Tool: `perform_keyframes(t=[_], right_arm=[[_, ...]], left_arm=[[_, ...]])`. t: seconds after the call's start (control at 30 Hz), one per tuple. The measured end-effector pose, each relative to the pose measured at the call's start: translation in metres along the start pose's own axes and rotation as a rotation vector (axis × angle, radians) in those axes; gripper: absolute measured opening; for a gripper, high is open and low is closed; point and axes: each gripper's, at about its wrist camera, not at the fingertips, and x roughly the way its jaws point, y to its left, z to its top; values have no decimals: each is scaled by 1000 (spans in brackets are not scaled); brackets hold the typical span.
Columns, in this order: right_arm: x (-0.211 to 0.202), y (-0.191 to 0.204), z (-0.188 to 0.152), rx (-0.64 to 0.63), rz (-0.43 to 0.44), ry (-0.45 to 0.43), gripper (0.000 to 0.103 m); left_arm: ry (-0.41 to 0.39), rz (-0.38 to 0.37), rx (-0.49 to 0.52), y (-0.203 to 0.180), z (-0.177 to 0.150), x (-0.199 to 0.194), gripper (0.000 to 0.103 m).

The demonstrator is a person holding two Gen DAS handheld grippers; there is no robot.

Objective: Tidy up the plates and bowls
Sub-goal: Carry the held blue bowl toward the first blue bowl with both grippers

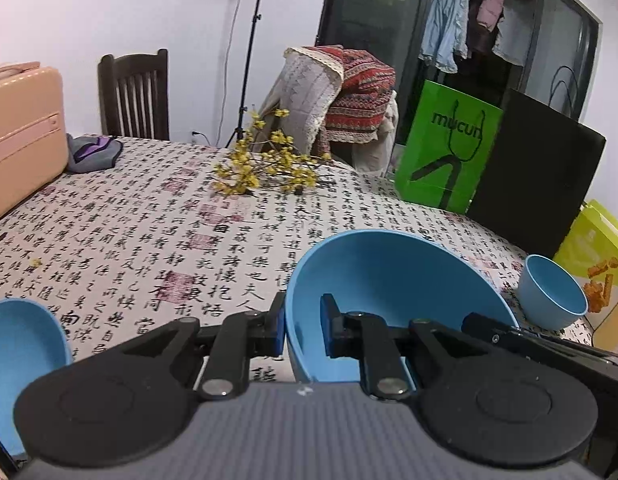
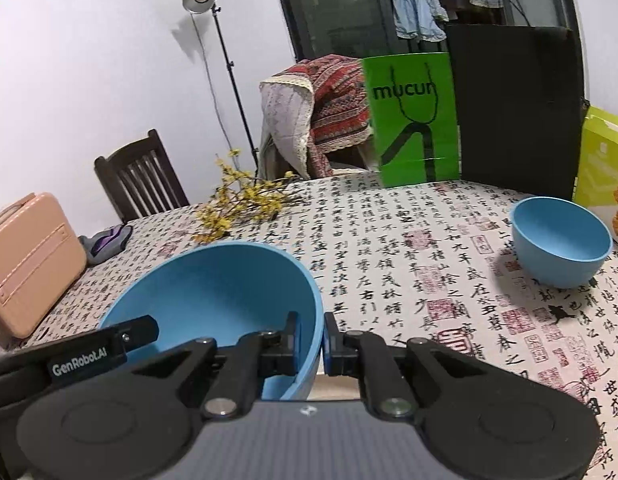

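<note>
Writing "mucun" on green bag (image 2: 413, 120), "GenRobot.AI" on left hand-held gripper (image 2: 81, 362)

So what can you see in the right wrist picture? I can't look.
The right hand-held gripper pinches the rim of a big blue bowl above a table covered in printed writing. A smaller blue bowl sits further right, with yellow flowers behind.

You see a large blue bowl (image 1: 393, 280) of smooth, matt plastic, and the small bowl (image 2: 561, 240) looks the same. Cloth printed with calligraphy covers the table (image 2: 409, 248). Your grippers' arms look like matt black plastic with shiny metal pivot pins. The green bag (image 2: 413, 120) is glossy paper; the chair (image 1: 135, 94) is dark wood.
</note>
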Motion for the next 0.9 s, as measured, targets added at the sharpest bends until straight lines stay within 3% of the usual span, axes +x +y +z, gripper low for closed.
perform_keyframes(t=[0.9], right_arm=[[10, 69, -5, -87, 119, 20, 10]], left_arm=[[-37, 113, -80, 63, 2, -27, 17]])
